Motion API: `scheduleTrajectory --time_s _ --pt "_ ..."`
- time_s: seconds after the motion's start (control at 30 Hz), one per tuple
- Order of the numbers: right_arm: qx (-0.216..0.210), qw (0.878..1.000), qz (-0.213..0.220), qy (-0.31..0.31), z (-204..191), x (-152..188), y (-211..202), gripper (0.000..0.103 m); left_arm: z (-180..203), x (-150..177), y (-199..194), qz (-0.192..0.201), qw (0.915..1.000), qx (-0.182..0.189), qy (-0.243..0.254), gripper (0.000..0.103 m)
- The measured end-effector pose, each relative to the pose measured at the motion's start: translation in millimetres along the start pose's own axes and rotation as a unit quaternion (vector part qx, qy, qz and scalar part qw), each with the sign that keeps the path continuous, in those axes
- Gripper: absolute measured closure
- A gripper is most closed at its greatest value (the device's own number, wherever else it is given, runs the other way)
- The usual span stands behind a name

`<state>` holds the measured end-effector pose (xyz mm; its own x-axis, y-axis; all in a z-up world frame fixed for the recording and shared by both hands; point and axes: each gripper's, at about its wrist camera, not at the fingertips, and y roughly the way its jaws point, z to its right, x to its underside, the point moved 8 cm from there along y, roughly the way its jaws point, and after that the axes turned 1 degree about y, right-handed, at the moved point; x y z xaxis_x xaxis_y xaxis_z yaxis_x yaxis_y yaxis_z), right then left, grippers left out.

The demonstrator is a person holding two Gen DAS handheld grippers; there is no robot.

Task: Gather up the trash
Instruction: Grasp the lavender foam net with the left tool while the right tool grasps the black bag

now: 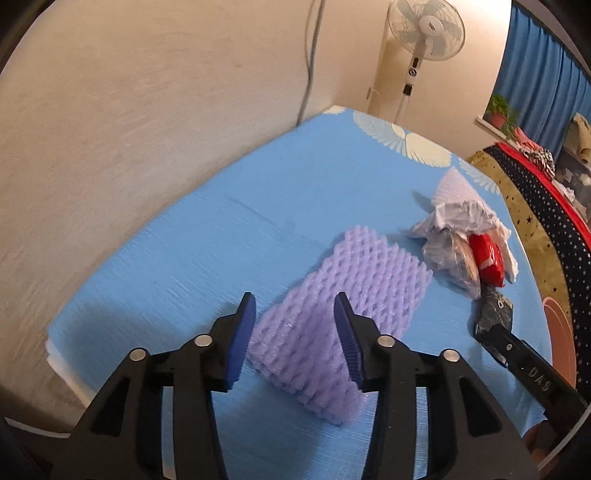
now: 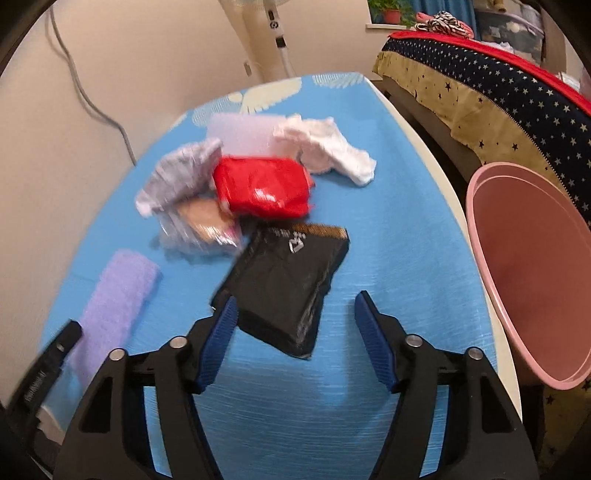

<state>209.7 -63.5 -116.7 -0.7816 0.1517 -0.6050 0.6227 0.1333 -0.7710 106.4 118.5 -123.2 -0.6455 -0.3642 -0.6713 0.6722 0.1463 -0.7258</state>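
Note:
A purple foam net sleeve (image 1: 332, 314) lies on the blue table (image 1: 184, 240); it also shows in the right wrist view (image 2: 114, 295). My left gripper (image 1: 295, 325) is open, its jaws on either side of the sleeve's near end. A black plastic packet (image 2: 284, 284) lies in front of my right gripper (image 2: 295, 314), which is open, its left finger at the packet's edge. Behind are a red packet (image 2: 262, 188), a clear wrapper (image 2: 199, 229), crumpled white paper (image 2: 325, 147) and grey paper (image 2: 181, 173).
A pink basin (image 2: 535, 266) stands off the table's right edge. A star-patterned cloth (image 2: 498, 96) covers furniture at the right. A wall (image 1: 129, 129) runs along the left. A fan (image 1: 424, 33) stands behind the table.

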Motion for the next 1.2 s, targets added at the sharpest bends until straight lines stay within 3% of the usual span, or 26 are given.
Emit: scheduleTrajectory --time_s 0.13,0.23,0.4,0.5,0.73,0.87,0.9,0.93,0.97,1.07,1.2 --pt "-0.003 1.000 0.002 -0.011 0 1 -1 0.071 13 9 9 -0.022 0.9994 0.004 0.025 0.049" --pt "-0.008 1.000 0.003 -0.009 4 1 -2 0.084 18 11 9 -0.026 0.9992 0.012 0.029 0.050" --pt "-0.013 1.000 0.017 -0.006 9 1 -12 0.103 24 11 8 -0.029 0.9986 0.020 0.038 0.072" --pt "-0.013 1.000 0.027 -0.007 14 -1 -19 0.103 28 9 5 -0.026 0.9984 0.029 0.041 0.089" --pt "-0.041 0.998 0.050 0.017 31 -10 -40 0.103 35 -1 -9 0.002 0.9983 0.040 0.044 0.090" --pt "-0.059 0.997 0.050 0.020 24 -11 -43 0.093 30 -7 -19 0.020 0.9987 0.036 0.030 0.090" --pt "-0.058 0.997 0.049 0.018 21 -11 -42 0.077 27 -10 -22 0.026 0.9988 0.034 0.025 0.090" --pt "-0.057 0.997 0.049 0.019 18 -11 -40 0.054 25 -13 -24 0.030 0.9988 0.033 0.021 0.090" --pt "-0.055 0.997 0.049 0.020 17 -11 -38 0.046 23 -15 -27 0.036 0.9987 0.032 0.016 0.090" --pt "-0.052 0.998 0.038 0.018 9 -11 -27 0.041 18 -25 -36 0.052 0.9982 0.030 0.005 0.090" --pt "-0.037 0.999 0.016 0.007 -4 -11 -8 0.023 17 -33 -42 0.063 0.9976 0.031 -0.003 0.090"
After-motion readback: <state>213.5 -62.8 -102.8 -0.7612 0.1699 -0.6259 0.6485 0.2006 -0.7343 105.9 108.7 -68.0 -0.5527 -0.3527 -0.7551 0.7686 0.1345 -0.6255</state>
